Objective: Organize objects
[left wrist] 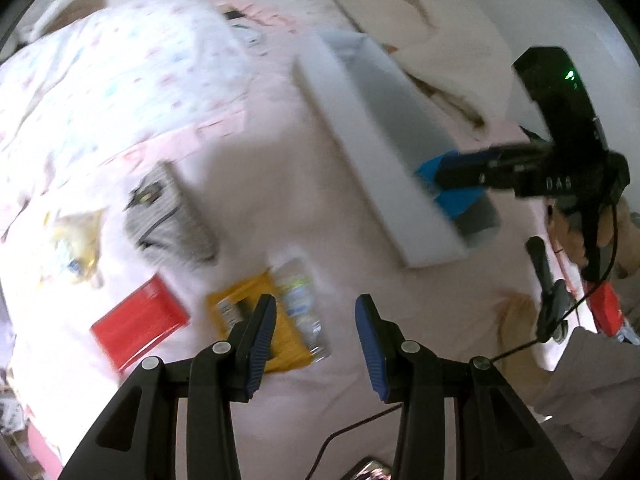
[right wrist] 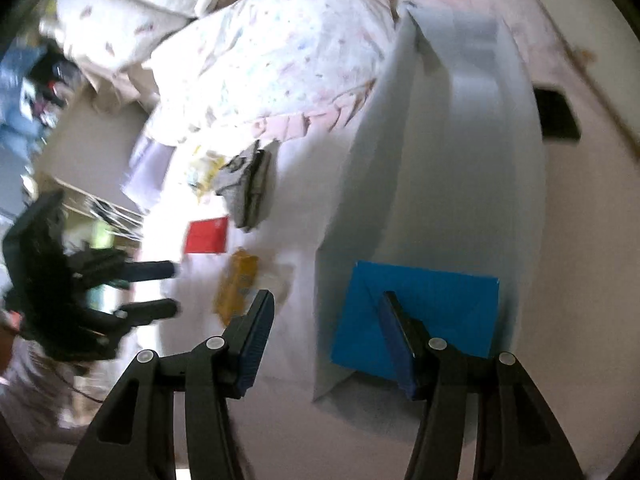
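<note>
Blue envelope point(right wrist: 432, 300): qty 1, lying flat inside white box point(right wrist: 360, 200), at the box end nearest the right gripper point(right wrist: 326, 312). It is partly covered by that gripper's right-hand finger.

Gripper states:
- Right gripper: released, jaws apart, nothing seen between pads.
- Left gripper point(left wrist: 316, 320): released, jaws apart, empty, poised over loose items.

Items on bed point(left wrist: 260, 184), counted:
- white box, long, open-topped: 1, ahead and to the right of left gripper
- red flat card/case point(left wrist: 140, 320): 1, left of left gripper
- yellow packet point(left wrist: 228, 300): 1, just beyond its left finger
- clear-wrapped packet point(left wrist: 300, 300): 1, touching yellow packet, ahead between the fingers
- grey striped pouch point(left wrist: 172, 216): 1, further ahead-left
- yellowish crinkled bag point(left wrist: 76, 248): 1, far left
- black flat item point(right wrist: 556, 116): 1, beyond the box, right of right gripper; type not discernible
- patterned duvet point(left wrist: 120, 72): 1, bunched well ahead

Risks, as judged:
- Yellow and clear packets touch and may overlap. Both could be pinched together, or one dragged off by the other.
- Red card is thin and flat on soft bedding. It may be missed by the pads, or sheet fabric caught with it.
- Box sits on yielding bedding. It could be tipped or shoved if its wall is clipped by either gripper, and the envelope spilled.
- Both views are blurred, so approach misjudgement is likely.
</note>
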### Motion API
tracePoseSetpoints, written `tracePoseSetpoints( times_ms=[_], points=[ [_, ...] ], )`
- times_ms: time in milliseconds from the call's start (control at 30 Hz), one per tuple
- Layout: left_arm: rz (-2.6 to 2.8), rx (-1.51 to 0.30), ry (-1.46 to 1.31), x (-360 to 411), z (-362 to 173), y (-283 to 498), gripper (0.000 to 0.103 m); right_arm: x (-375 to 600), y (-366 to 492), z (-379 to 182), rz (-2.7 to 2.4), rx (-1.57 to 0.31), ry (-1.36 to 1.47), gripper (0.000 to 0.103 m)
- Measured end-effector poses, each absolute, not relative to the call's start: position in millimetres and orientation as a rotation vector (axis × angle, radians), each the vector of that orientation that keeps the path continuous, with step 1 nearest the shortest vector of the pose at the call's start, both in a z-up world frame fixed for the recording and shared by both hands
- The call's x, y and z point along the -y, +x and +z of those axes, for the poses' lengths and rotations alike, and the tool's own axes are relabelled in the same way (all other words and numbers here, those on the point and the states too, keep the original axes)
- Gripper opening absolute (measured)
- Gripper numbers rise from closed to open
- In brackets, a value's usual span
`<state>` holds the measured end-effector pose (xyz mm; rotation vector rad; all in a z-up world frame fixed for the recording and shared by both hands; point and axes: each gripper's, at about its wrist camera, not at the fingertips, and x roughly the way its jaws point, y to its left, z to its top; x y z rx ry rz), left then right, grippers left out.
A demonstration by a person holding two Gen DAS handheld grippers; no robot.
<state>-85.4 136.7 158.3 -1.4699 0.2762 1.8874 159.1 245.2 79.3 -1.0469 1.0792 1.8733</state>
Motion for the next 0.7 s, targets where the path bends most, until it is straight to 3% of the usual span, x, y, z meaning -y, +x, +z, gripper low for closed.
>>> tracePoseSetpoints(
  times_ms=[233, 267, 300, 333, 433, 567, 700],
  points=[
    [1.949, -0.194, -1.529, -106.4, 143.2, -96.9, 0.039, -290.7, 119.4, 71.5, 1.821, -0.875, -1.1, 0.055],
    [1.96, -0.187, -1.529, -103.7, 142.5, -98.0, 0.039, -298.7, 112.6, 65.1, 1.826, -0.877, -1.112, 0.048],
    [1.971, -0.18, -1.524, -100.5, 142.1, -98.3, 0.039, -303.2, 107.7, 60.5, 1.834, -0.876, -1.128, 0.029],
    [1.983, -0.17, -1.518, -97.2, 141.6, -99.0, 0.039, -306.8, 100.9, 54.7, 1.832, -0.859, -1.163, 0.019],
    [2.006, -0.131, -1.507, -86.1, 138.9, -100.3, 0.039, -297.4, 81.5, 54.3, 1.93, -0.769, -1.231, 0.018],
    [2.034, -0.138, -1.511, -67.5, 132.2, -101.5, 0.039, -250.3, 38.6, 58.4, 2.088, -0.385, -1.462, 0.014],
    [2.073, -0.112, -1.513, -40.9, 126.7, -101.0, 0.039, -222.9, 12.1, 58.0, 2.167, -0.246, -1.591, 0.014]
  ],
)
